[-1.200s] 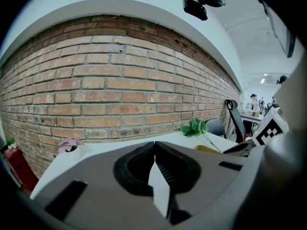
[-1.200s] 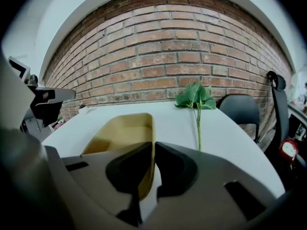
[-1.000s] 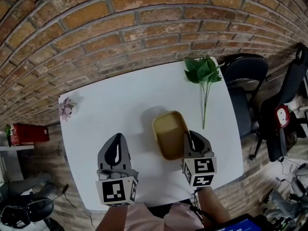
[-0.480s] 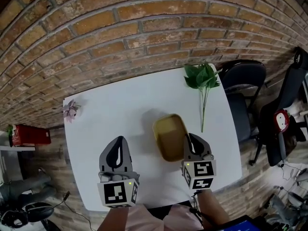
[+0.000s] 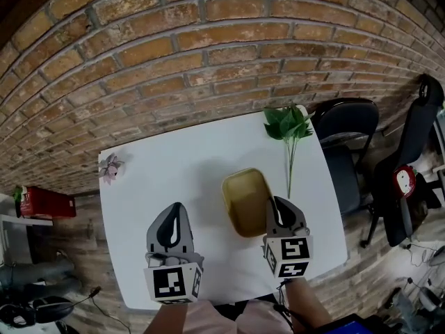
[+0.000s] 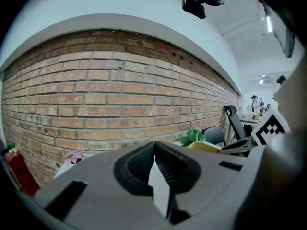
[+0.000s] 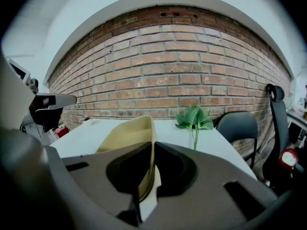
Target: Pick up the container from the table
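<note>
Light's even and pretty bright on my white table (image 5: 174, 158), with just a faint shadow left of the yellow container (image 5: 247, 200). Fisheye bends the brick wall (image 5: 208, 54) hard, both gripper views go black at the corners, and my left gripper (image 6: 154, 150) looks soft up close.

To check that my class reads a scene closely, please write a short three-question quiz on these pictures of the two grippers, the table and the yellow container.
1. True or false: the left gripper holds the yellow container.
2. Which of these lies on the table to the container's right in the head view? A a leafy sprig; B a mug; C a book.
3. Fill in: the right gripper is shut on the container's ____.
Key: 1 false, its jaws are together on nothing; 2 A; 3 rim.
</note>
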A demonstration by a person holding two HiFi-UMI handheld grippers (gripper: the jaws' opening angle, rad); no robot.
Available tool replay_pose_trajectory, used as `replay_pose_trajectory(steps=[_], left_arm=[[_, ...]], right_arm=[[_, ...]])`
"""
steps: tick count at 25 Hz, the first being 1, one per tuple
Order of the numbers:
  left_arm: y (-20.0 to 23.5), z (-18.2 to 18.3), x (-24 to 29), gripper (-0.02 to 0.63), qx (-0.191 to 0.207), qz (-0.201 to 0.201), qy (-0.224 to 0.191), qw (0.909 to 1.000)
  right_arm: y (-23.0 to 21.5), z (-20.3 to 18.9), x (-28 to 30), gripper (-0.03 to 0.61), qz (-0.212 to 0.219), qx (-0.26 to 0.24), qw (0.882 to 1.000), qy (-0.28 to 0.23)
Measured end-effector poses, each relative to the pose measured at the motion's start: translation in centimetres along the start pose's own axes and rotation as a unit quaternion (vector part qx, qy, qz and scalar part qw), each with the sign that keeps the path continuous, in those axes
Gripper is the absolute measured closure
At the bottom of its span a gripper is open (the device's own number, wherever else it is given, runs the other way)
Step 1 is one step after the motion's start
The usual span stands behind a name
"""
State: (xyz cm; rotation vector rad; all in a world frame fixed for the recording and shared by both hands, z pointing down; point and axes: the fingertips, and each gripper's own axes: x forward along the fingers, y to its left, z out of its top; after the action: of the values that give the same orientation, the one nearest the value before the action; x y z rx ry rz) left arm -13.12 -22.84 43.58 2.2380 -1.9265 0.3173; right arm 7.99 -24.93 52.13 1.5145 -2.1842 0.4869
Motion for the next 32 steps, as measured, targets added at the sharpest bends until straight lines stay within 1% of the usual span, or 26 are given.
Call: replay_pose_trajectory(steps=[11,24,32], left_arm=[[0.0,2.8,-1.3,0.603,0.003,-0.002,-0.034,0.9994],[-0.1,6.1,-3.0,0.603,0.006,-0.003,-0.077,0.997],[-0.1,7.5,-4.2,0.604,0.007,-0.004,-0.093,0.9956]], right_arm=[[0.0,4.4,-2.4,0.557,-0.011,-0.01,0.999,-0.052],[0.7,8.6,-5.3,0.557,-0.019,-0.029,0.994,-0.102],[1.2,10.5,-7.2,0.557,-0.021,-0.036,0.991,-0.127]])
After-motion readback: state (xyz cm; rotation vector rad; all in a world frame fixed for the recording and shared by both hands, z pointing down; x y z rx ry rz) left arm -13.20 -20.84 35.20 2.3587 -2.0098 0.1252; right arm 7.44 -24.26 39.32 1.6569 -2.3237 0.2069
